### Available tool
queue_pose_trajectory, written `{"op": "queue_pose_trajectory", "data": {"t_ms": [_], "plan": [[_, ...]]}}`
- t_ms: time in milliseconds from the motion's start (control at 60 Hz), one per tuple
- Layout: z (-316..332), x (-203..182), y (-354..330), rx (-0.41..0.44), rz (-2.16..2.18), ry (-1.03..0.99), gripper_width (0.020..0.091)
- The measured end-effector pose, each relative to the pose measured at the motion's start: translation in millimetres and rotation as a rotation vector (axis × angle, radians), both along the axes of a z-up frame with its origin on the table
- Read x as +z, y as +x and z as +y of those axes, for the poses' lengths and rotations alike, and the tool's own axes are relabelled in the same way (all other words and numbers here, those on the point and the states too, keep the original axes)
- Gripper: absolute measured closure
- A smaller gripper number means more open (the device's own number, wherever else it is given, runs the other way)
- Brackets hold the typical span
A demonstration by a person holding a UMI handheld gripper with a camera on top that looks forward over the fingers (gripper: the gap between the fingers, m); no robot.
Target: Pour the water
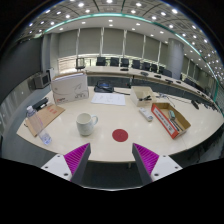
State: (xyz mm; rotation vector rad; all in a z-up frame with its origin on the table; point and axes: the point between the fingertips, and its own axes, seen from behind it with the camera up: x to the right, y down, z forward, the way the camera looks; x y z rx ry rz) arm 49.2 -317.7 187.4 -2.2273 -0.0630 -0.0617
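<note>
Gripper point(110, 160): held above the near edge of the table, its two fingers set wide apart with nothing between them; the magenta pads point(77, 155) are seen on the inner faces.
Table point(120, 150): a pale, broad top is seen stretching ahead of the fingers.
Mug point(87, 123): a white mug is placed upright on the table, beyond the left finger, handle turned toward the centre.
Red coaster point(120, 134): a flat round disc is laid just beside the mug, ahead of the gap between the fingers.
Orange box point(170, 118): an open tray-like box is set beyond the right finger, well apart from the mug.
Bottle point(145, 114): a small clear item, lying near the box; its kind cannot be told for sure.
Cardboard piece point(43, 119): laid flat at the left of the mug.
White board point(70, 87): stood upright at the far side.
</note>
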Motion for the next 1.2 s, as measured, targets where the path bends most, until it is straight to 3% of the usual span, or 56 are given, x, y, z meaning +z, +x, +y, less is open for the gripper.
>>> {"op": "queue_pose_trajectory", "data": {"t_ms": [217, 467, 683, 817, 1100, 1150, 1200], "plan": [[-11.2, -7.4, -46.5, 0.072, 0.01, -0.014, 0.0246], [-22.7, -25.9, -162.0, 0.22, 0.042, -0.027, 0.0243], [-18.7, -49.2, -266.4, 0.279, 0.1, -0.019, 0.0251], [6.7, -66.2, -316.6, 0.284, 0.103, 0.033, 0.0243], [86.6, -106.5, -369.4, 0.211, 0.12, 0.151, 0.0251], [95.7, -113.8, -373.6, 0.2, 0.114, 0.164, 0.0281], [106.3, -119.5, -375.3, 0.191, 0.104, 0.179, 0.0356]]}}
